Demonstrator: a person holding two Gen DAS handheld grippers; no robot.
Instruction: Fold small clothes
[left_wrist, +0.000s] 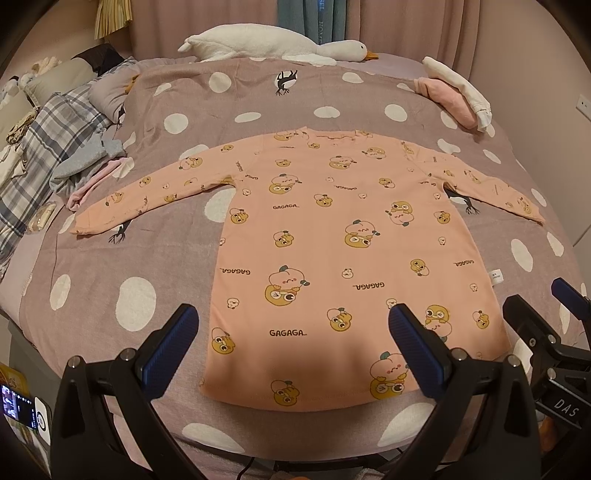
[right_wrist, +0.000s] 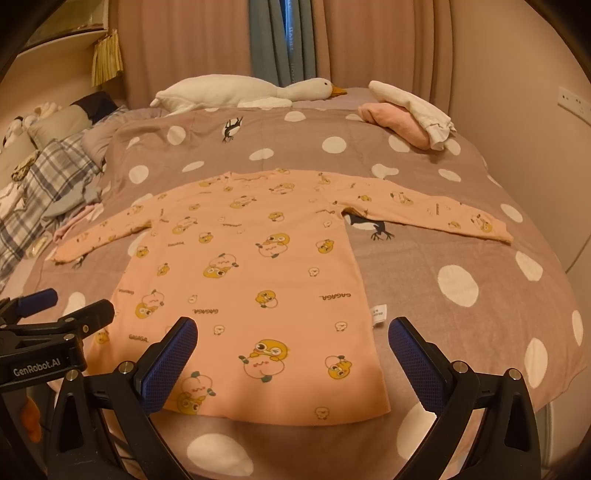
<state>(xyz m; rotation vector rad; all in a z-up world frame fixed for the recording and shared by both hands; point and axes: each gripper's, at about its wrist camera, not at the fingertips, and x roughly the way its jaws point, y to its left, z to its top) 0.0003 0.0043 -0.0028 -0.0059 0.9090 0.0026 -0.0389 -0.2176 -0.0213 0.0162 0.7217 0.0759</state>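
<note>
A small peach long-sleeved shirt (left_wrist: 325, 236) with cartoon duck prints lies flat on the bed, both sleeves spread out, hem towards me; it also shows in the right wrist view (right_wrist: 258, 280). My left gripper (left_wrist: 291, 325) is open and empty, above the hem's left half. My right gripper (right_wrist: 293, 336) is open and empty, above the hem's right corner. The right gripper (left_wrist: 546, 317) shows at the right edge of the left wrist view, and the left gripper (right_wrist: 62, 306) at the left edge of the right wrist view.
The bed has a mauve polka-dot cover (left_wrist: 110, 266). A white goose plush (left_wrist: 273, 46) lies at the back. Folded pink and white clothes (left_wrist: 454, 94) sit back right. A heap of plaid and grey clothes (left_wrist: 55, 147) lies left. A phone (left_wrist: 26, 410) is at lower left.
</note>
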